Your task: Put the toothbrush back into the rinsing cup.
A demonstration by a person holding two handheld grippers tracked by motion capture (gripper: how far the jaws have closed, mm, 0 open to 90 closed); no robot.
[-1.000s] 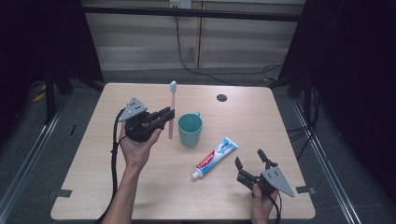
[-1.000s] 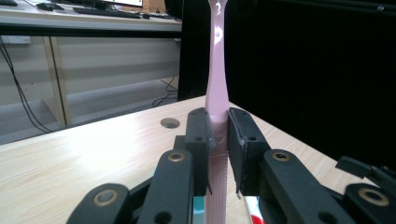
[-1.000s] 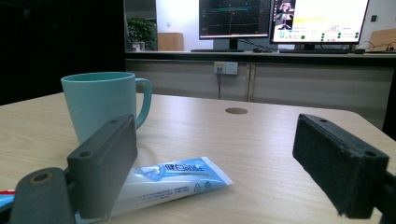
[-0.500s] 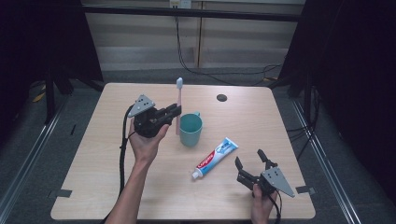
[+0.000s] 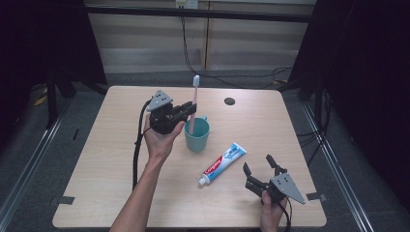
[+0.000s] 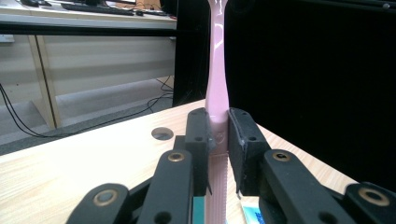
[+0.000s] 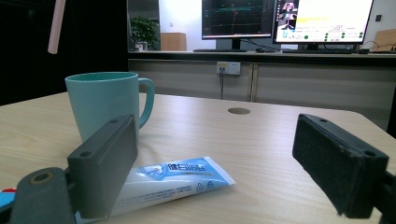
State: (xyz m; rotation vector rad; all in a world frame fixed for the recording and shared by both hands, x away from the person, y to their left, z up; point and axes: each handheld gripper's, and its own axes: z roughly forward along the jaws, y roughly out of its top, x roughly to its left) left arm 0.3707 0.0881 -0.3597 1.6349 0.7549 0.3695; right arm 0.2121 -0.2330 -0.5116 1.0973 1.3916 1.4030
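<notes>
- We found the left gripper (image 5: 189, 110) with its fingers (image 6: 198, 140) pinching a pink toothbrush (image 5: 193, 104) by the handle, one pad pressed on each side.
- In the left gripper view the toothbrush (image 6: 217, 88) stood upright between the two pads, its ribbed lower end running down below them.
- In the high view we saw the toothbrush held upright with its white head at the top and its lower end over the open mouth of a teal mug (image 5: 197, 136); we could not tell whether the tip touched the mug.
- The left hand (image 5: 159, 140) gripped the gripper from below, just to the left of the mug, with the cable (image 5: 137, 154) trailing down along the forearm.
- We saw the right gripper (image 5: 258, 170) near the worktop's front right corner, its fingers (image 7: 105, 163) spread wide with nothing between them.
- In the right gripper view the toothpaste tube (image 7: 173, 179) lay flat just ahead of those fingers, touching neither pad as far as we could tell, and the mug (image 7: 105, 107) stood behind it with its handle to the right.
- The toothpaste tube (image 5: 225, 163) lay slantwise on the worktop (image 5: 96, 159) between the mug and the right gripper, its cap end toward the front.
- A small round hole (image 5: 229, 101) sat in the worktop beyond the mug, well apart from both grippers.
</notes>
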